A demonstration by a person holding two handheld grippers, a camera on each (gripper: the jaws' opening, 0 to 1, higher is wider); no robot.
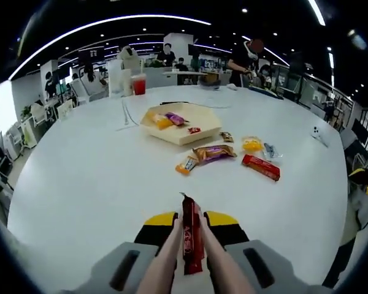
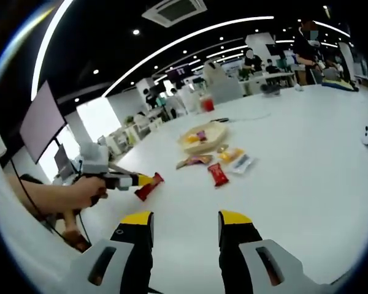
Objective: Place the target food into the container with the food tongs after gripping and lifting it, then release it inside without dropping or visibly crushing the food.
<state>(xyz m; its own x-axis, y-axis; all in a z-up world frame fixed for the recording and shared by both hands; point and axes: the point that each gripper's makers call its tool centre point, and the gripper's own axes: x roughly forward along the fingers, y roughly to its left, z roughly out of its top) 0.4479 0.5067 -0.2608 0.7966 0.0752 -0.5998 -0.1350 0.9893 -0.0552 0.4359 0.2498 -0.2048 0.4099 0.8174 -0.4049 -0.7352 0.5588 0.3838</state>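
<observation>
Now, left gripper (image 1: 192,245): closed on long red foil-wrapped bar (image 1: 191,240) via pale tongs (image 1: 165,260), bottom centre | right gripper (image 2: 186,236): jaws wide, nothing between, bottom centre | hexagonal pale tray (image 1: 205,130): upper centre, glossy packets inside | loose crinkly wrappers (image 1: 261,166): right of centre on smooth white round table (image 1: 86,184)

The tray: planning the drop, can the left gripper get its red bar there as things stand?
Probably yes. The left gripper holds the red bar, and bare table lies between it and the tray; loose snacks sit off to one side.
</observation>
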